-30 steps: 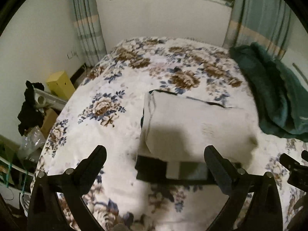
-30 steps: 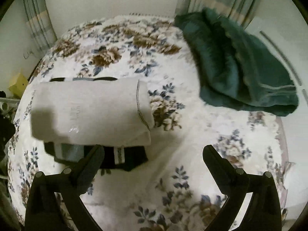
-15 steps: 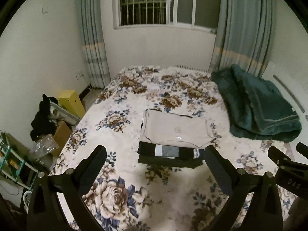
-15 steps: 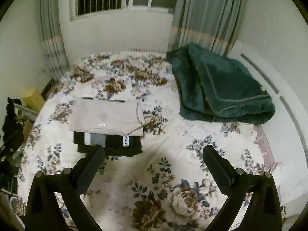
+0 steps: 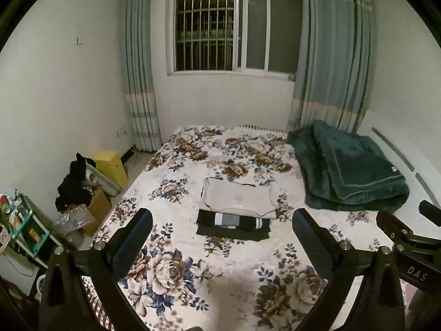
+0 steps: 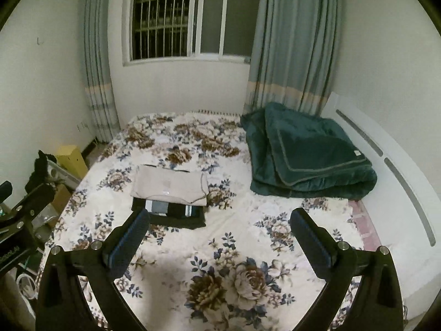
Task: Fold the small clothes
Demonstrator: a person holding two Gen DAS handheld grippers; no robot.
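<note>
A folded beige garment [image 5: 237, 200] lies on top of a stack of folded dark and striped clothes [image 5: 234, 223] in the middle of the floral bed [image 5: 176, 264]. The stack also shows in the right wrist view, beige piece [image 6: 171, 186] over dark ones [image 6: 172, 213]. My left gripper [image 5: 222, 230] is open and empty, held well back above the bed's near part. My right gripper [image 6: 219, 227] is open and empty, also far back from the stack. The right gripper's body [image 5: 413, 245] shows at the left view's right edge.
A folded dark green blanket [image 6: 306, 151] lies at the bed's far right by the white headboard [image 6: 391, 176]. Left of the bed are a yellow box [image 5: 110, 167], a cardboard box, black cloth [image 5: 73, 184] and a small cluttered shelf [image 5: 19, 226]. Window and curtains stand behind.
Both grippers have pulled back and up from the stack, which now looks small and far away. The folded beige garment lies unchanged on the stack.
</note>
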